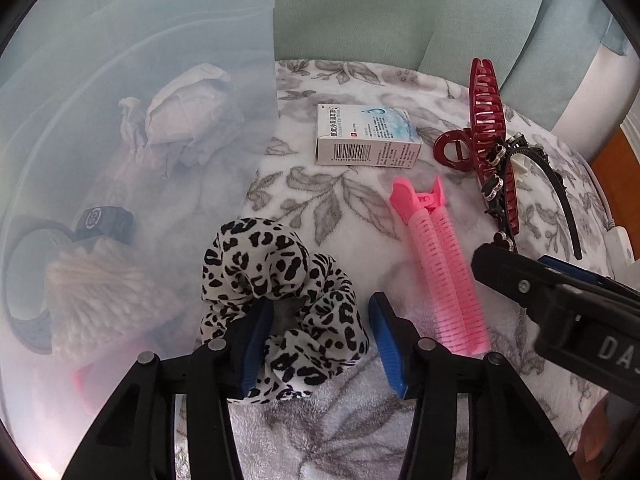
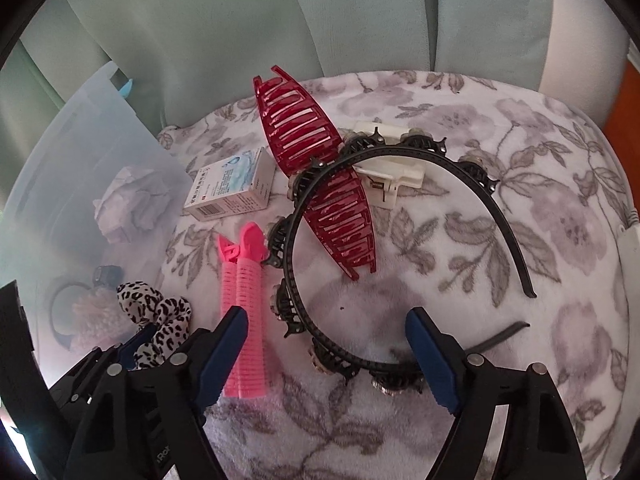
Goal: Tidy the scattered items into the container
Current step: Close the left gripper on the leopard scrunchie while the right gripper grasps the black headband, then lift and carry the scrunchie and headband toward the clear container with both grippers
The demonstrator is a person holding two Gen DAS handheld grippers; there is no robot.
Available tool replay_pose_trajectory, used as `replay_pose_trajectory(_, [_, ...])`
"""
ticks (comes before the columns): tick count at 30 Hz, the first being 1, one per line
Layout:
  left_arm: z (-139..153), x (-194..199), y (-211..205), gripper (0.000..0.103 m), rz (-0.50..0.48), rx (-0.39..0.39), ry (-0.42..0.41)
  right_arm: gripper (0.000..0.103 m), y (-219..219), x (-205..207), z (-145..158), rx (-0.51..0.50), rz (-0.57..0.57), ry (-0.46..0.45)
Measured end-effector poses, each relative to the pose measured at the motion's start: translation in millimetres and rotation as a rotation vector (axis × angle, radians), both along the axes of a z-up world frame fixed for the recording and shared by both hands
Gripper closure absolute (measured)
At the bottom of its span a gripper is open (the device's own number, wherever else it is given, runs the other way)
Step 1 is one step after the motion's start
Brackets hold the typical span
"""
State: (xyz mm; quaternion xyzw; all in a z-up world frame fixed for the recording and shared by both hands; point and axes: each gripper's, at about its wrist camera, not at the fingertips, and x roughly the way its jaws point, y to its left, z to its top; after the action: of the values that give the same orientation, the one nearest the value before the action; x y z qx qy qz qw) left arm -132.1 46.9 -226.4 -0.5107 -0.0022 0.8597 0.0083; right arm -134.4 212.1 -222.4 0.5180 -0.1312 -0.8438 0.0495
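1. The left gripper (image 1: 320,340) has its two blue pads around one side of the soft black-and-white leopard-spot scrunchie (image 1: 276,304). One pad sits in the scrunchie's hole and the other stands just off its outer edge, so the jaws are spread and not pinching yet. That looks like a good way to grab a floppy ring.
2. The right gripper (image 2: 328,360) is spread wide, with the thin black headband with little flowers (image 2: 296,216) curving between its jaws. Nothing is squeezed.
3. The see-through plastic storage box (image 1: 120,120) stands just left of the left jaws, so the trip looks short.
4. The left view shows what is already in the box: crumpled paper and a fuzzy thing.
5. The right view shows a white clip (image 2: 392,168) under the headband and the dark red plastic claw clip (image 2: 316,168).
6. The long pink plastic roller clip (image 1: 440,264) lies between both grippers.
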Motion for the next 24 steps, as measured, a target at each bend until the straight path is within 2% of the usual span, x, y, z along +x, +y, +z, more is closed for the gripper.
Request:
replay_pose_trajectory(4, [-0.4, -3.1, -0.4, 0.052, 0.003, 0.005, 0.000, 0.024, -1.5, -7.7, -1.1, 0.004, 0.000, 0.011])
replay_pose_trajectory(7, [0.0, -4.3, -0.2, 0.055, 0.003, 0.002, 0.001, 0.032, -0.8, -12.7, 0.4, 0.007, -0.007, 0.014])
replay_pose_trajectory(9, [0.2, -4.7, -1.1, 0.057, 0.005, 0.001, 0.000, 0.046, -0.7, -14.8, 0.8, 0.016, -0.017, 0.010])
replay_pose_trajectory(13, [0.9, -5.1, -0.7, 0.062, 0.004, -0.004, -0.001, 0.056, -0.3, -14.3, 1.9, 0.004, -0.027, 0.011])
replay_pose_trajectory(15, [1.8, -5.4, -0.3, 0.068, 0.003, -0.006, -0.001, 0.068, -1.1, -12.5, 4.3, 0.002, -0.028, 0.018])
replay_pose_trajectory(18, [3.7, -6.2, -0.6, 0.076, -0.001, 0.001, -0.007, 0.081, -1.0, -8.2, 11.1, 0.001, -0.028, 0.038])
replay_pose_trajectory(21, [9.0, -4.2, 0.3, 0.080, -0.004, 0.019, -0.003, 0.086, 2.2, -2.5, 20.1, -0.008, -0.036, 0.060])
replay_pose_trajectory(24, [15.9, 1.3, 2.1, 0.084, -0.012, 0.026, 0.007, 0.086, 6.8, 3.8, 29.7, -0.018, -0.050, 0.080])
